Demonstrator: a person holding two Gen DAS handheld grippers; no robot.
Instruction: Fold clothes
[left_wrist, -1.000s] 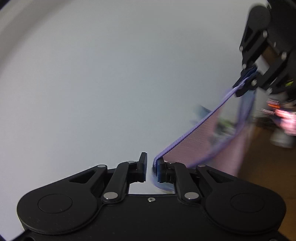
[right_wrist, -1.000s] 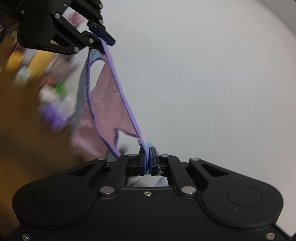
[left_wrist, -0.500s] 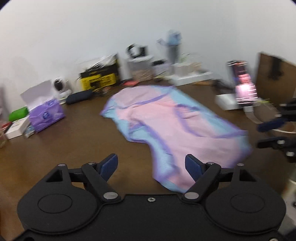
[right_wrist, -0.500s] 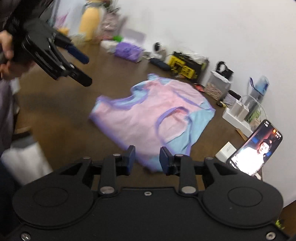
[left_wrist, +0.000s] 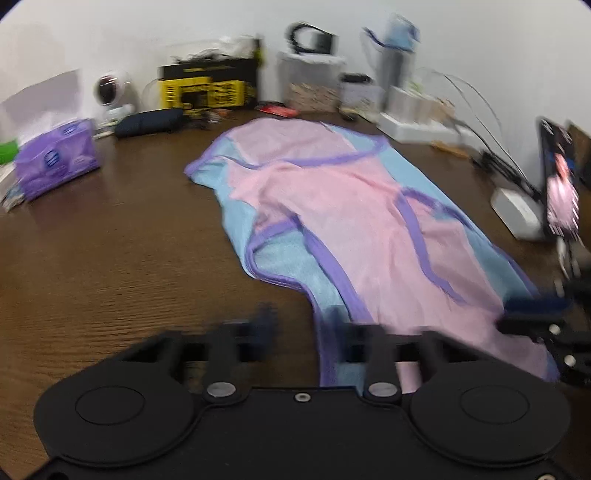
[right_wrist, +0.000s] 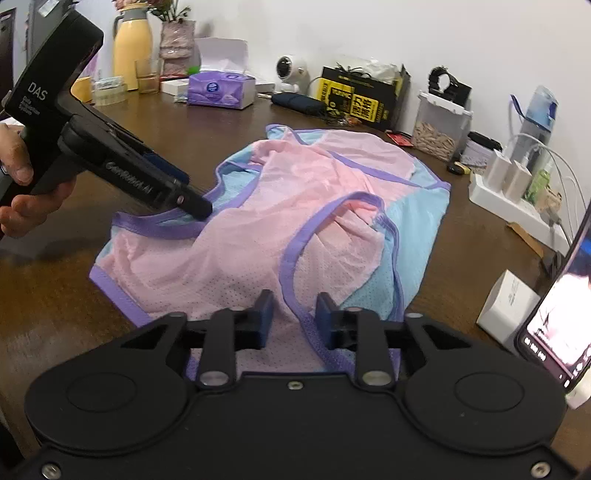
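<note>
A pink and light-blue mesh vest (left_wrist: 332, 206) with purple trim lies spread on the brown table (left_wrist: 110, 266). My left gripper (left_wrist: 301, 328) is low over its near left strap, blurred, its jaws closing with the purple edge in the gap and the pads apart. From the right wrist view, the left gripper (right_wrist: 195, 208), held by a hand (right_wrist: 22, 173), has its tip on the purple strap of the vest (right_wrist: 295, 206). My right gripper (right_wrist: 294, 319) sits at the near hem, jaws closing, a purple-trimmed fold between the pads, which do not press on it.
A purple tissue box (left_wrist: 59, 155), a small round camera (right_wrist: 290, 72), a yellow-black box (right_wrist: 354, 101) and a clear jar (right_wrist: 439, 127) line the wall. A power strip (right_wrist: 513, 199), a white box (right_wrist: 508, 302) and a lit phone (right_wrist: 557, 321) stand right.
A second ago both grippers held the vest up in the air. They let it go onto the table, opened wide, then sank to its near edge with jaws narrowing.
</note>
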